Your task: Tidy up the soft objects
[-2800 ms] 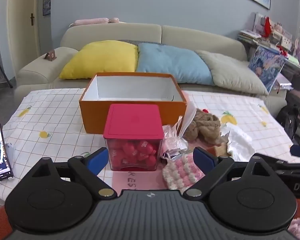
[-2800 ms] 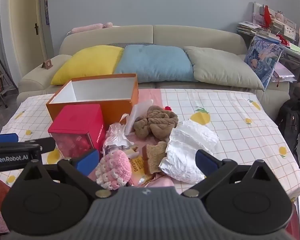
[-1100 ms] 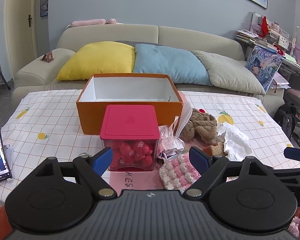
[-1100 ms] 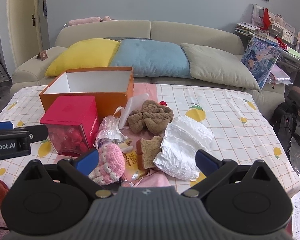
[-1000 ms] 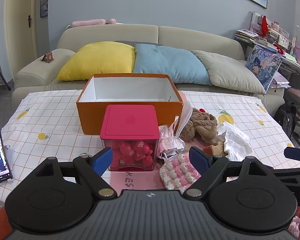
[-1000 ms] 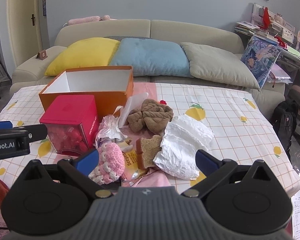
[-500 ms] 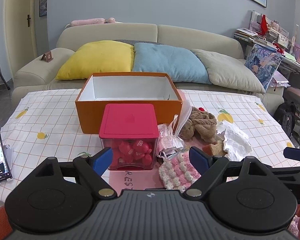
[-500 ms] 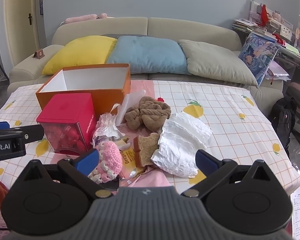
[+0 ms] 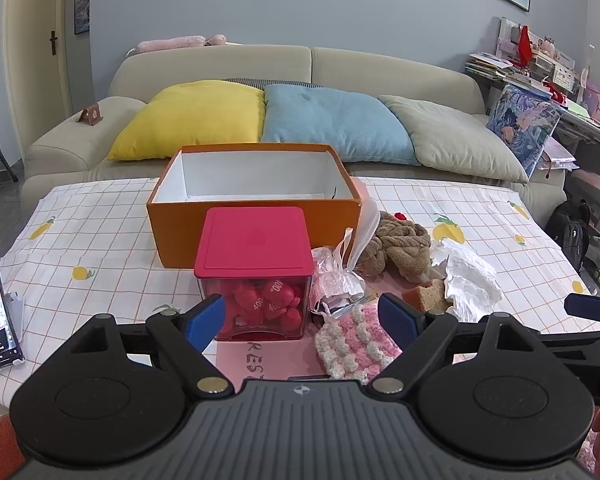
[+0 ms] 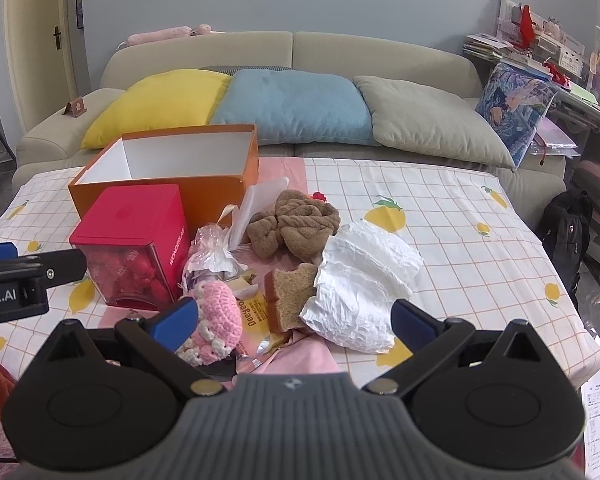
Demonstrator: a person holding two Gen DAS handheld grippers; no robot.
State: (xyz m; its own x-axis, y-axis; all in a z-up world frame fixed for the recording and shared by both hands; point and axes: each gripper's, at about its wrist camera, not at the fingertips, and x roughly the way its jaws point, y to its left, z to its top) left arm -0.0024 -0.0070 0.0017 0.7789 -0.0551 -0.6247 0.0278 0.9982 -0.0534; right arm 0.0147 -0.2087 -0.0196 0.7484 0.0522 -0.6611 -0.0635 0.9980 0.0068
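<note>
Nothing is picked up yet, so I'd call this the very start: lining up for the first grab. Both sets of tongs sit at the near edge of the table, held back from the pile. The left gripper is spread wide and empty, and the right gripper is wide and empty too.

The soft stuff is heaped around the middle of the table: a pink crochet piece closest to me, a slice of sponge just beside it, crumpled white paper touching the sponge, and a brown knit bundle behind them. The orange box sits open toward the far edge, looks empty from here, and I'm guessing that's the destination. The red-lidded container stands right in front of it.

Next move, I think: go for the crochet piece since it's nearest, close gently, then lift high enough to clear the container on the way to the box.
</note>
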